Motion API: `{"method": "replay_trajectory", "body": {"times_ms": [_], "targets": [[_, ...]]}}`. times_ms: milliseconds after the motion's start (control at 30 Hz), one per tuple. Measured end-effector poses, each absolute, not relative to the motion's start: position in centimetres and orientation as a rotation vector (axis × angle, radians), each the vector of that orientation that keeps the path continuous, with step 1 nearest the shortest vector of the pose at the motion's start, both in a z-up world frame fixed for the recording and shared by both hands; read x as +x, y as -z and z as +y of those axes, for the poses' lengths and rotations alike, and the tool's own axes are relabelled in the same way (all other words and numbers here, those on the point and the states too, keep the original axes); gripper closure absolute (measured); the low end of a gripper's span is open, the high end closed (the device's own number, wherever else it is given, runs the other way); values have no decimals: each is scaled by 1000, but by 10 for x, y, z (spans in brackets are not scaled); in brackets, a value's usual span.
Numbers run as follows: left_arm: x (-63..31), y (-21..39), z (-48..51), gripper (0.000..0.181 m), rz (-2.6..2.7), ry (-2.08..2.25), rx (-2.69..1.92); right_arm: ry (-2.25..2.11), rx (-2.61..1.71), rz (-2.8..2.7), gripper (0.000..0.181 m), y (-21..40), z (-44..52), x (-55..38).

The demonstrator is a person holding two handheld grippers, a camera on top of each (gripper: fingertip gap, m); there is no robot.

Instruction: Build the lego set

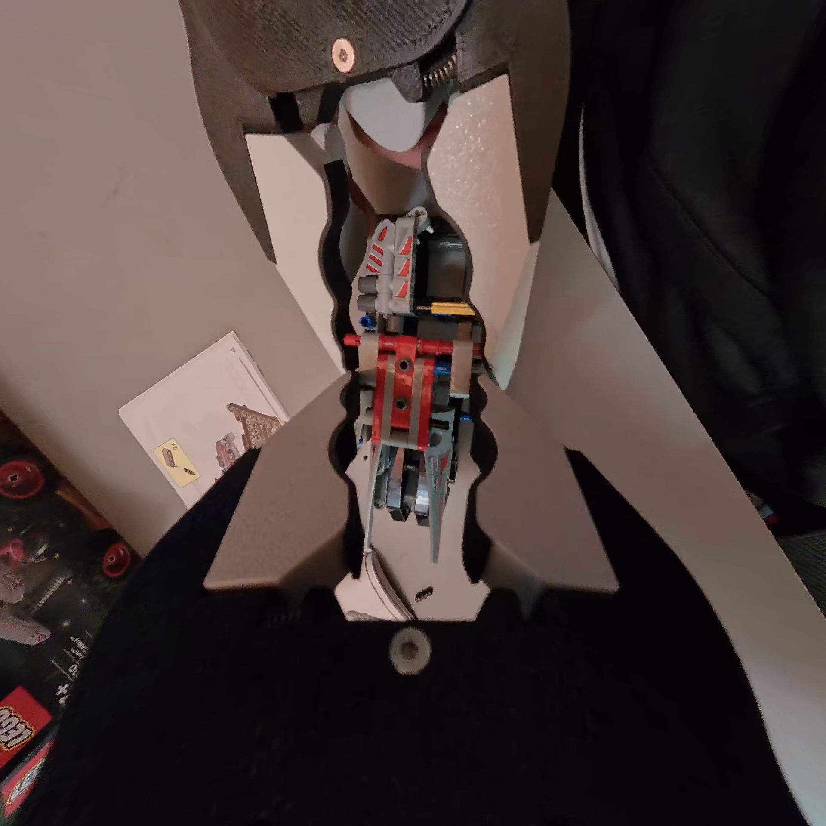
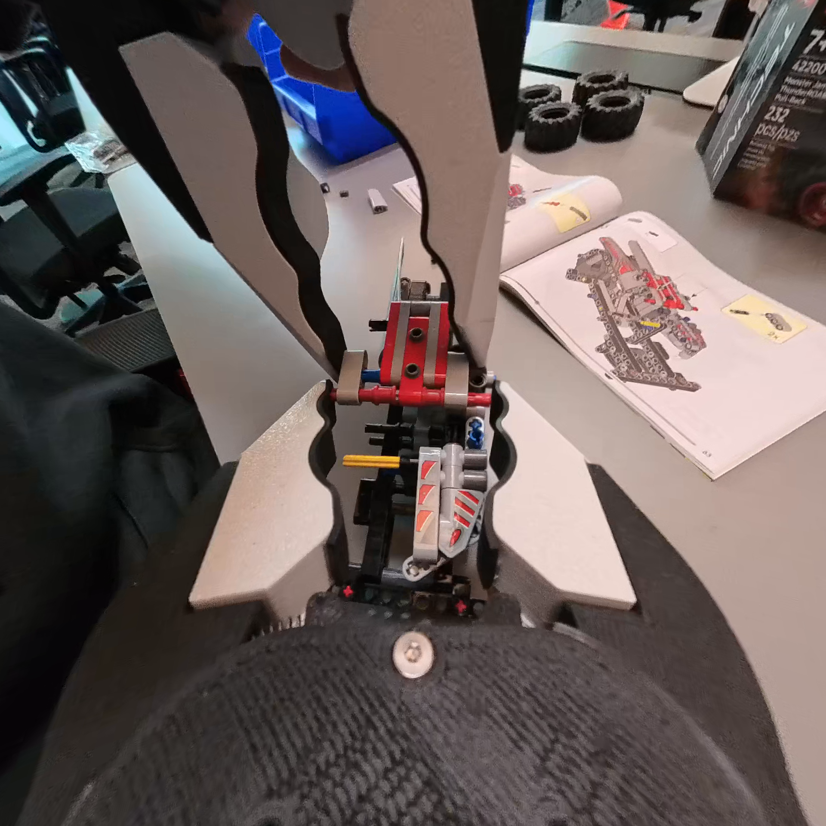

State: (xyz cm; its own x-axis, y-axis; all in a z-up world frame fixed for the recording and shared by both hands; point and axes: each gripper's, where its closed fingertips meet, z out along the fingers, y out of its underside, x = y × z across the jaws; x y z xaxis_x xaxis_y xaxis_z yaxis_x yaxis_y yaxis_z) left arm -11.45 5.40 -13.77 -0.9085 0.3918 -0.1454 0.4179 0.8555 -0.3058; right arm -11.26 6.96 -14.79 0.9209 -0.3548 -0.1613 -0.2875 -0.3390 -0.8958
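The lego model (image 2: pixel 415 429) is held above the counter (image 2: pixel 558 357), gripped between both the left tool (image 1: pixel 413 393) and the right tool (image 2: pixel 413 402). Its chassis looks well along, but four tires (image 2: pixel 581 107) at 1 o'clock are unfitted. The instruction booklet (image 2: pixel 670 339) at 3 o'clock and the counter edge at 9 o'clock limit room.

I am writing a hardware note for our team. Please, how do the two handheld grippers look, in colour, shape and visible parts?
Both look alike. The left gripper and the right gripper each have two pale grey, wedge-shaped fingers whose inner edges are wavy and lined with black padding. Each body is black, rough-textured plastic with one round screw in the middle. A metal spring shows on the right gripper's body.
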Motion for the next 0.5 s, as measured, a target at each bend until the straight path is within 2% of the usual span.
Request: {"method": "replay_trajectory", "body": {"times_ms": [300, 367, 433, 467, 500], "targets": [[-114, 139, 54, 134, 2943, 453, 590, 96, -2043, 489, 116, 158, 62, -115], [-114, 139, 54, 134, 2935, 448, 582, 115, -2176, 500, 102, 171, 45, -117], [-115, 139, 54, 134, 2930, 449, 573, 114, -2161, 478, 109, 166, 39, -119], [-115, 139, 54, 134, 2926, 450, 572, 51, -2130, 453, 123, 161, 40, -125], [-115, 139, 54, 134, 2920, 447, 570, 5, -2107, 450, 121, 158, 40, -127]]}}
